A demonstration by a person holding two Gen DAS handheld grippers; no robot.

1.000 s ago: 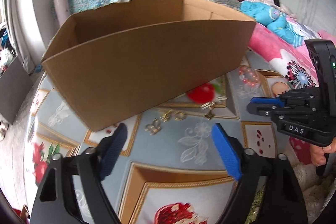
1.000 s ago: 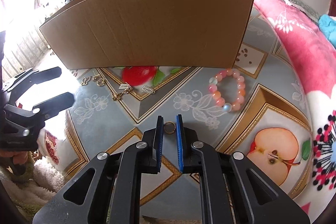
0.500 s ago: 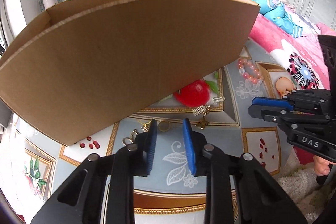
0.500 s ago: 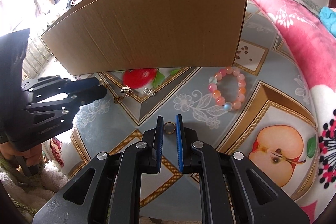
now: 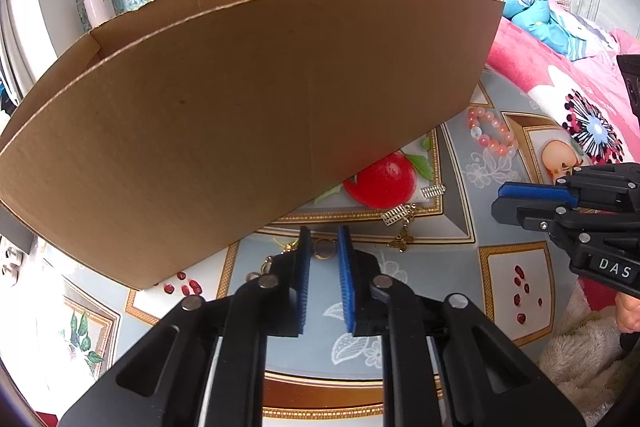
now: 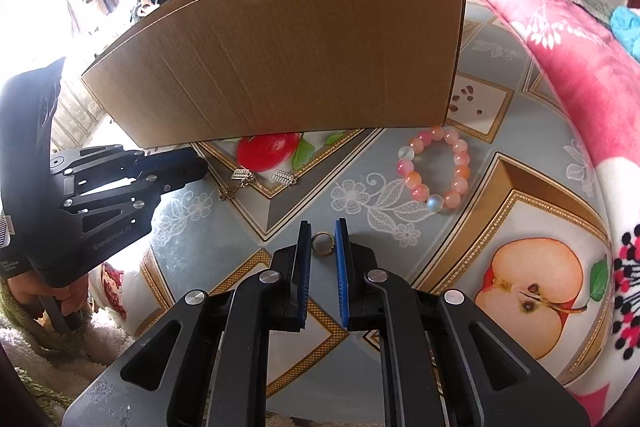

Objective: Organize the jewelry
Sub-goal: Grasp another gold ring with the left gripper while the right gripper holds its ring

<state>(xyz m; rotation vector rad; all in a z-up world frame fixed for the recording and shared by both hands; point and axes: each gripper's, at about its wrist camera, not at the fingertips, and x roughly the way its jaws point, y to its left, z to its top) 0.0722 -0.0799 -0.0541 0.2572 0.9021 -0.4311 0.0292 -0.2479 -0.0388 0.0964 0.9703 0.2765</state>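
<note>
My left gripper [image 5: 323, 241] has closed its blue pads around a small gold ring [image 5: 324, 249] lying on the patterned tablecloth, close to the front wall of the cardboard box [image 5: 248, 99]. My right gripper [image 6: 323, 237] is shut on another gold ring [image 6: 323, 243] and holds it just above the cloth. A pink bead bracelet [image 6: 434, 169] lies to the right of the box. A butterfly charm [image 5: 403, 242] and two silver earrings [image 5: 394, 215] lie by the red apple print. A gold piece [image 5: 290, 249] lies left of the left pads.
The open cardboard box [image 6: 288, 59] stands behind the jewelry. A pink floral blanket [image 6: 568, 39] lies on the right. The left gripper's body [image 6: 80, 195] shows at the left of the right wrist view; the right gripper [image 5: 568, 207] shows at the right of the left wrist view.
My left gripper moved forward to the box and closed from wide open onto the gold ring. My right gripper stayed shut on its ring and barely moved.
</note>
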